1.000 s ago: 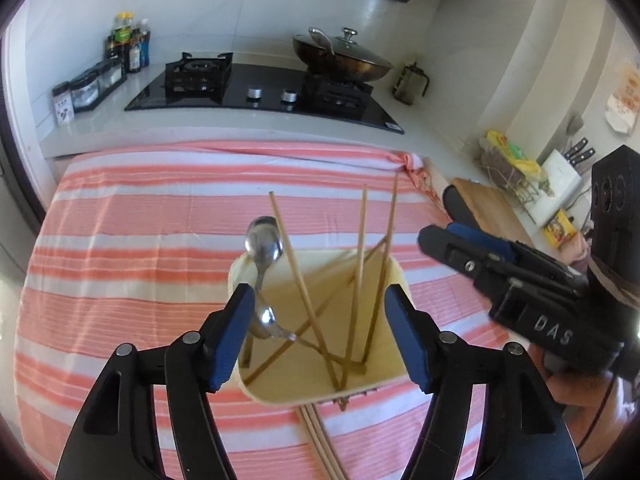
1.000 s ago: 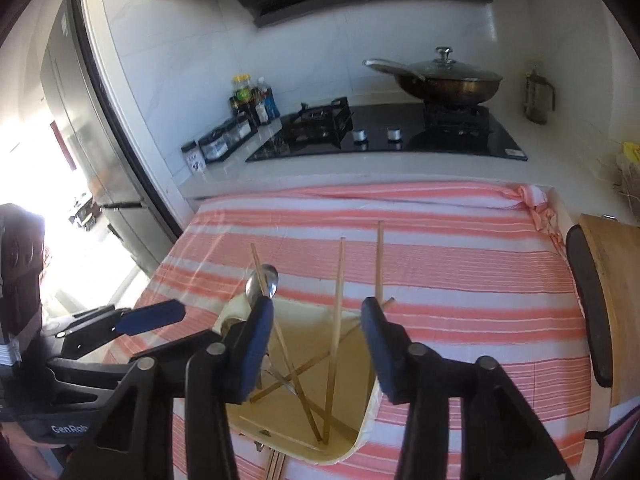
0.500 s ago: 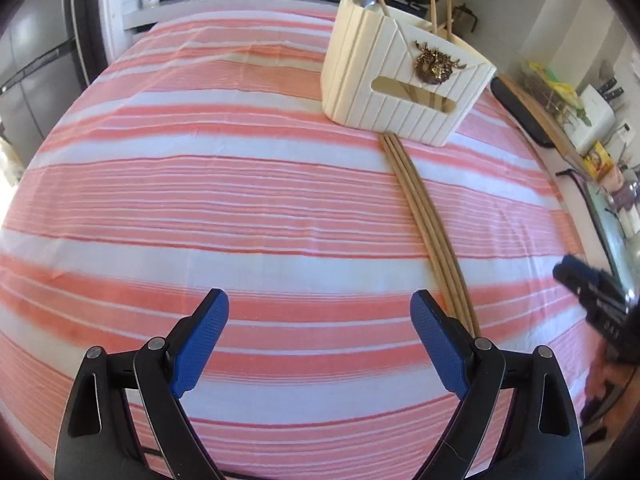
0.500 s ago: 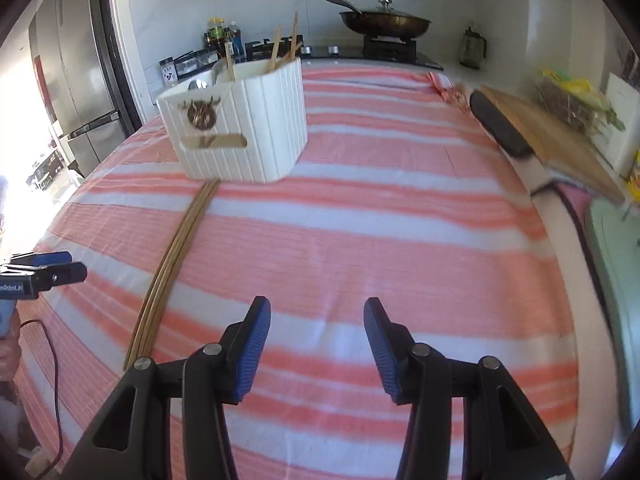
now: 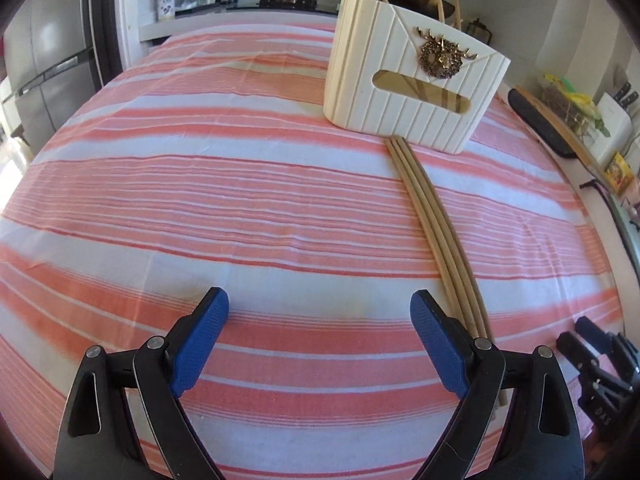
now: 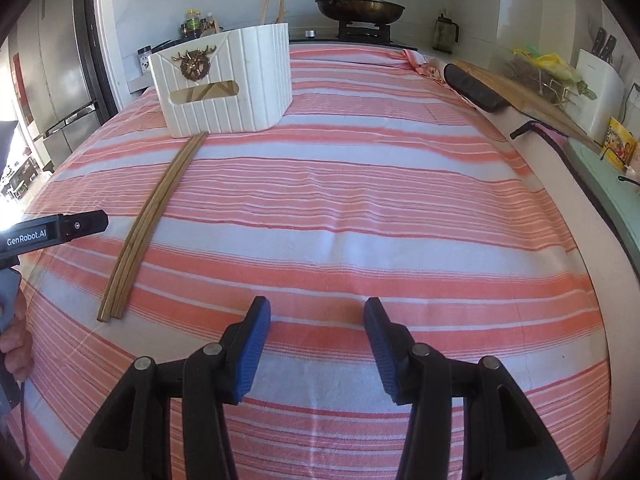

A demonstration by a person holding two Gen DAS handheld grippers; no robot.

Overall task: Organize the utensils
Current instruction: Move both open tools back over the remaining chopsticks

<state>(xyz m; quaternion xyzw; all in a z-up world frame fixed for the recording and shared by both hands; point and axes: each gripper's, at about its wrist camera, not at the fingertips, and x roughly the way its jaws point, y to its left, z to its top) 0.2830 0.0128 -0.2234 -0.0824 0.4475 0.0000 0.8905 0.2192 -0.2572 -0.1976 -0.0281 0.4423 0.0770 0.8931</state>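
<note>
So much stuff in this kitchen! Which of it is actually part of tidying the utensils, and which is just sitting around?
Part of the job:
- chopsticks on the cloth
- white ribbed holder, with more chopsticks standing in it
- left gripper and right gripper, both open and holding nothing

Just lying about:
- lidded pan on the stove
- seasoning bottles
- knife block
- cutting board

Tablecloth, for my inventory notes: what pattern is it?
Coral-and-white stripes on the tablecloth, clearest in the right wrist view.
</note>
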